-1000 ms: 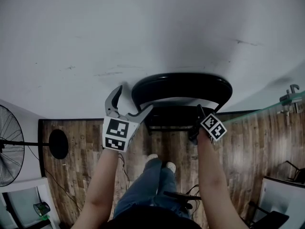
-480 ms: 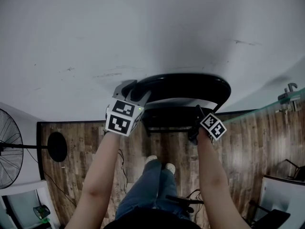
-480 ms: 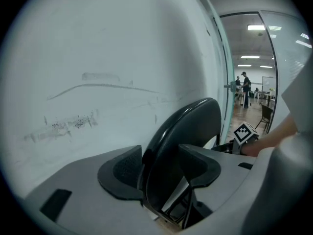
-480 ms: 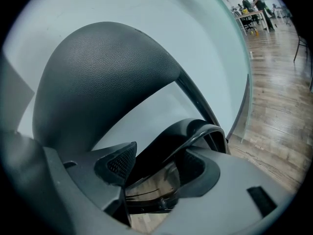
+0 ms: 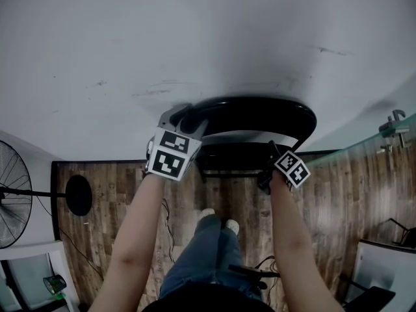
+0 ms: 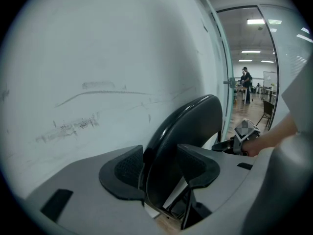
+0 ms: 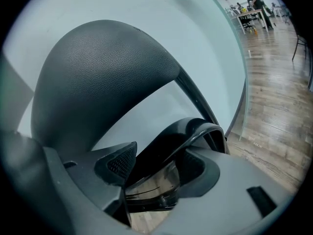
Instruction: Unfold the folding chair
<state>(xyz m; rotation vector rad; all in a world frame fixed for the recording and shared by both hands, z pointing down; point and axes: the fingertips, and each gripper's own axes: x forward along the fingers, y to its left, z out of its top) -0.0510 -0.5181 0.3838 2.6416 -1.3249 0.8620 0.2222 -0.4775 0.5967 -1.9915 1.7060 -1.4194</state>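
black padded backrest point(image 6: 186, 126) of the folding chair point(image 5: 247, 119) sits between the jaws of the left gripper point(image 5: 185, 117). these jaws have just been closing and now pinch the backrest's left end. the right gripper point(image 5: 270, 158) is clamped on the glossy seat edge point(image 7: 168, 153), lower down on the chair's right side. the chair stands folded and upright, near the white wall point(image 5: 195, 38), on the wood floor point(image 5: 221, 194) ahead of the person. purpose, as judged: one grip steadies the back while the other is placed to swing the seat away from it. count: one chair, one backrest, one seat, two grippers, both occupied.
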